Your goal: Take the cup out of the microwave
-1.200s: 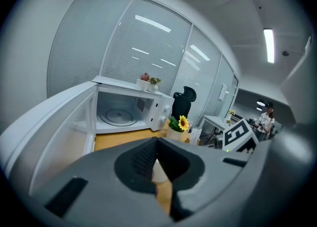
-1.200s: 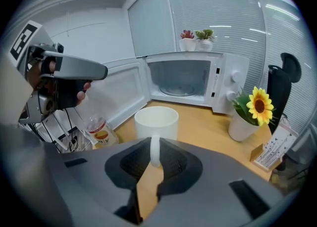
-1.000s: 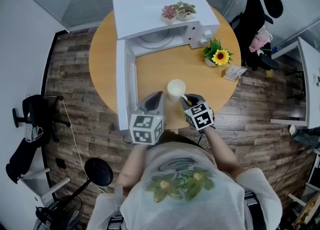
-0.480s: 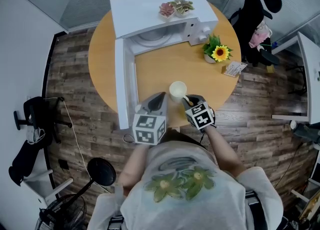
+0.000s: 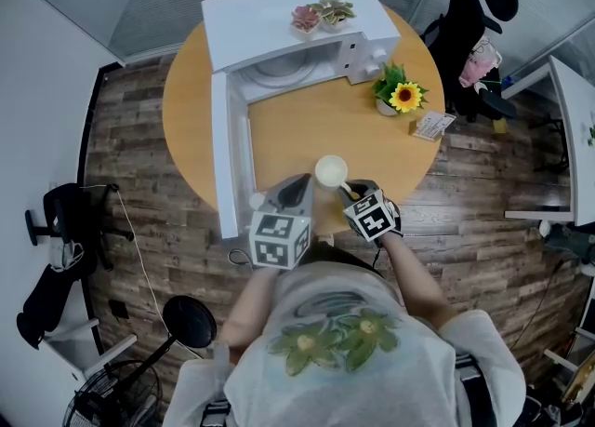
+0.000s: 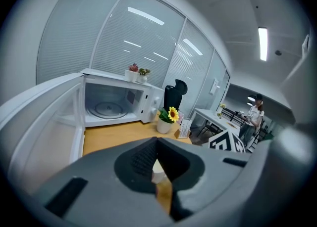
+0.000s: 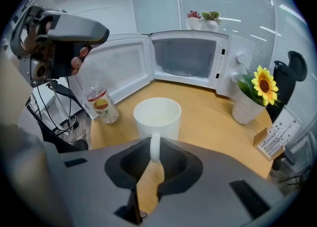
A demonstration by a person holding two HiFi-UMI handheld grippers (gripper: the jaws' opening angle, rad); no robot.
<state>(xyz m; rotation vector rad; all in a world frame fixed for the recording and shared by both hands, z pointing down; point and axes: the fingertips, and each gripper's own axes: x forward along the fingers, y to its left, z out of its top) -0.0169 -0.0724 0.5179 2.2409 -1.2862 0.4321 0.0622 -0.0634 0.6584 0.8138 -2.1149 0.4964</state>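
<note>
1. Evidently, the white ceramic cup [image 5: 331,171] is out of the white microwave oven [image 5: 297,16] and sits by the near edge of the round wooden tabletop [image 5: 307,127]. Whether its base touches the wood cannot be told.
2. The cup's thin handle is pinched between the jaws of the right gripper [image 5: 346,191], as the right gripper view shows. The handle was probably chosen because the cup's body looks too wide for the jaws, and because a grip there keeps the cup upright.
3. The left gripper [image 5: 297,183] is held just beside the cup, apart from it. Its jaws are drawn almost together and nothing is caught between them, so it is judged idle and kept clear of the cup.
4. The microwave's white door [image 5: 221,155] is swung wide along the left edge of the tabletop, and the cavity with its glass turntable [image 7: 184,65] is left empty.
5. A clear plastic bottle [image 7: 101,103] by the near left edge and a potted sunflower [image 5: 402,100] at the right edge are both well apart from the cup. This bare spot suits setting the cup down.
6. The removal is judged nearly complete, with only the release of the handle left.
</note>
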